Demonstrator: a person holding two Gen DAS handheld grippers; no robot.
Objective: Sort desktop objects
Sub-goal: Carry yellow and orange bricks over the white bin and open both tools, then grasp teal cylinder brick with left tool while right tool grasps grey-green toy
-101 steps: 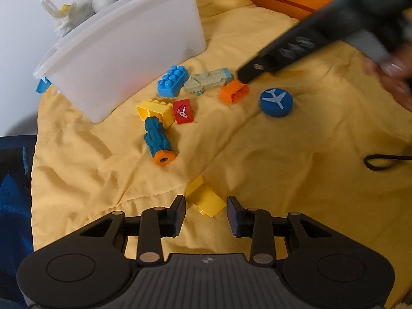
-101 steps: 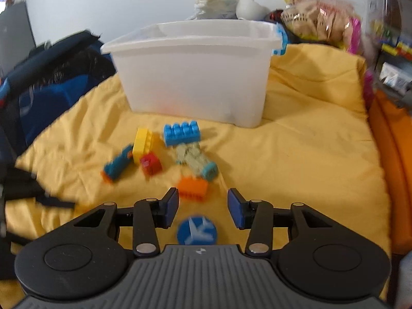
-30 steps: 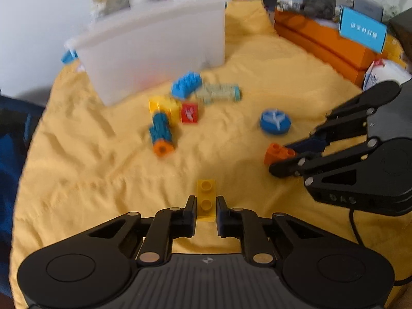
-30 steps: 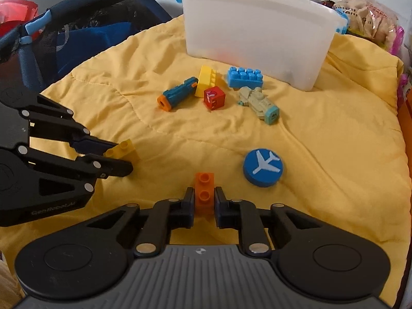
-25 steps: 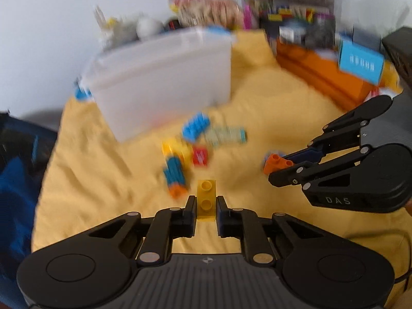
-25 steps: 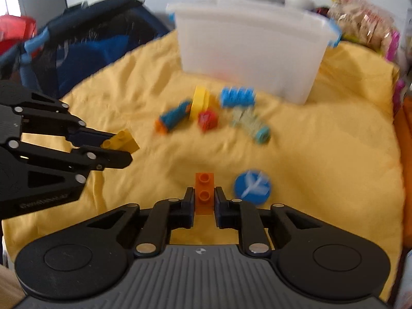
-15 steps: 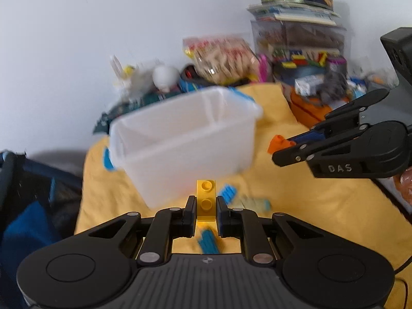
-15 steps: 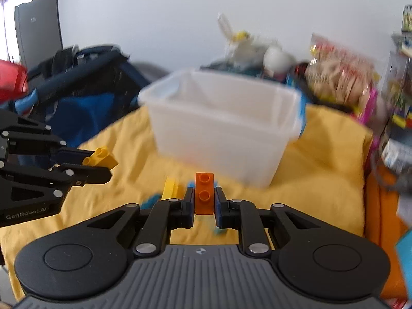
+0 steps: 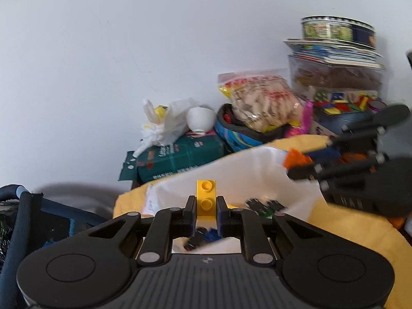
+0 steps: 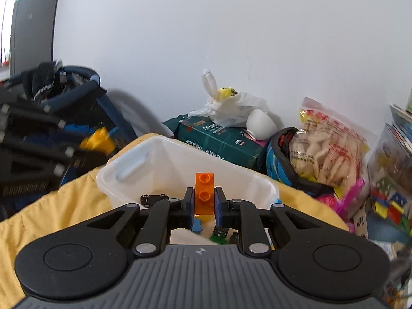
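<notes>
Above the white bin [image 10: 134,164], the left hand-held gripper [image 9: 205,206] is clamped on a yellow brick [image 9: 206,197]. The right hand-held gripper [image 10: 204,204] is clamped on an orange brick [image 10: 204,193].

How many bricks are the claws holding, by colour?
Yellow brick, in the left claw: 1
Orange brick, in the right claw: 1
Total: 2 bricks, both held over the white bin.
</notes>
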